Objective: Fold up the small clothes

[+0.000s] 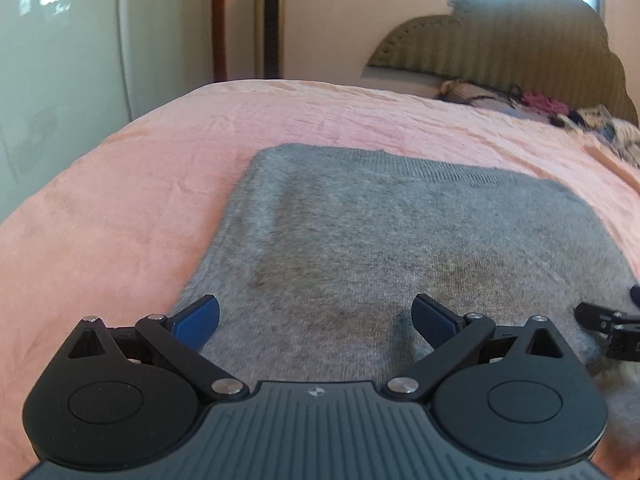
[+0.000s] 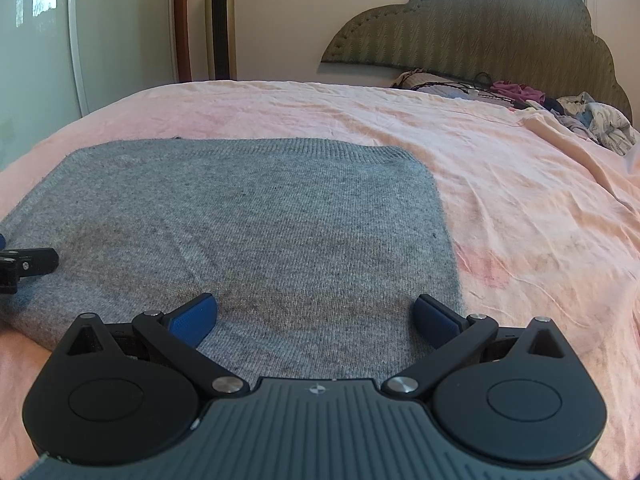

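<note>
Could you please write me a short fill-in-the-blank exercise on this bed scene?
1. The garment lying flat on the bed is ____ in colour.
2. The bedsheet beneath it is ____.
3. The jaws of the left gripper and the right gripper both stand ____.
4. Crumpled clothes lie piled near the ____.

Missing words: grey; pink; open; headboard

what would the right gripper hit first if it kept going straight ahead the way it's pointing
Most likely the grey knit garment: the right gripper is open, angled low over it. Past it lies only pink bedsheet; depth is unclear.
</note>
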Available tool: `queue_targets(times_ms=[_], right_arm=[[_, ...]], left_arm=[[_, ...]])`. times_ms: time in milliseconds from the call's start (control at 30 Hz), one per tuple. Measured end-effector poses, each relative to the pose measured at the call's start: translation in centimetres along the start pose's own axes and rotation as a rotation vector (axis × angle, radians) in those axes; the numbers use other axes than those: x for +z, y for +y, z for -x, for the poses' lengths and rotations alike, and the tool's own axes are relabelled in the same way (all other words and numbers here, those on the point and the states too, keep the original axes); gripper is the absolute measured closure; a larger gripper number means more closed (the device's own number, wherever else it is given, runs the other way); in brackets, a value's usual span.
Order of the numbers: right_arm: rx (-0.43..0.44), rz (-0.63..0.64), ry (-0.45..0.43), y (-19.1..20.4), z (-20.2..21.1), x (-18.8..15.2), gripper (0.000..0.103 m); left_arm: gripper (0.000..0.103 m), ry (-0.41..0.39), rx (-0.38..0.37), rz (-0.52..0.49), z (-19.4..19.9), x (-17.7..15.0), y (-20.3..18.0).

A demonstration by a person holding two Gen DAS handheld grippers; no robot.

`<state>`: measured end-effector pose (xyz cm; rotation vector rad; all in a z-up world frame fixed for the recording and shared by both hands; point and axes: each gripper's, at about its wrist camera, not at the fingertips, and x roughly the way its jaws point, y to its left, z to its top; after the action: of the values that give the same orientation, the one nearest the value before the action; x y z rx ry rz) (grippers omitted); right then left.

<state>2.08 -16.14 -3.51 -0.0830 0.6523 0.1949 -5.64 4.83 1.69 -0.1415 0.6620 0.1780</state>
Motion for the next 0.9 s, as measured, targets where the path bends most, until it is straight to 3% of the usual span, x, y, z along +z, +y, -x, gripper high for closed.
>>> queue_targets(times_ms=[200, 333, 433, 467, 533, 567, 800, 833, 900], right_arm=[[0.002, -0.002, -0.001, 0.0, 0.0, 0.0, 0.000], [0.002, -0.002, -0.001, 0.0, 0.0, 0.0, 0.000], [0.004, -0.004, -0.002, 0.0, 0.0, 0.0, 0.000], [0.006, -0.004, -0.002, 0.0, -0.1, 0.0, 0.000], [0.007, -0.004, -0.002, 0.0, -0.1, 0.0, 0.000], [0.007, -0.005, -0.002, 0.0, -0.1, 0.0, 0.000], [0.008, -0.004, -0.002, 0.0, -0.1, 0.0, 0.000], [0.008, -0.004, -0.002, 0.0, -0.1, 0.0, 0.000], [0.009, -0.005, -0.002, 0.0, -0.1, 0.0, 0.000]], left_arm=[[0.000, 0.061, -0.136, 0.396, 3.0, -2.1, 4.8], [0.000, 0.073, -0.204, 0.550, 2.1, -1.9, 5.9], [0.002, 0.066, -0.198, 0.625, 0.4, -0.9, 6.4], [0.009, 0.061, -0.177, 0.636, 0.0, -0.5, 6.4], [0.074, 0.097, -0.120, 0.624, -1.3, 0.4, 6.1], [0.081, 0.111, -0.086, 0.618, -1.7, 0.4, 6.1], [0.078, 0.114, -0.092, 0.584, -2.3, 1.0, 6.0], [0.091, 0.109, -0.066, 0.549, -2.3, 1.2, 5.5], [0.097, 0.083, -0.008, 0.451, -1.9, 1.8, 4.2]])
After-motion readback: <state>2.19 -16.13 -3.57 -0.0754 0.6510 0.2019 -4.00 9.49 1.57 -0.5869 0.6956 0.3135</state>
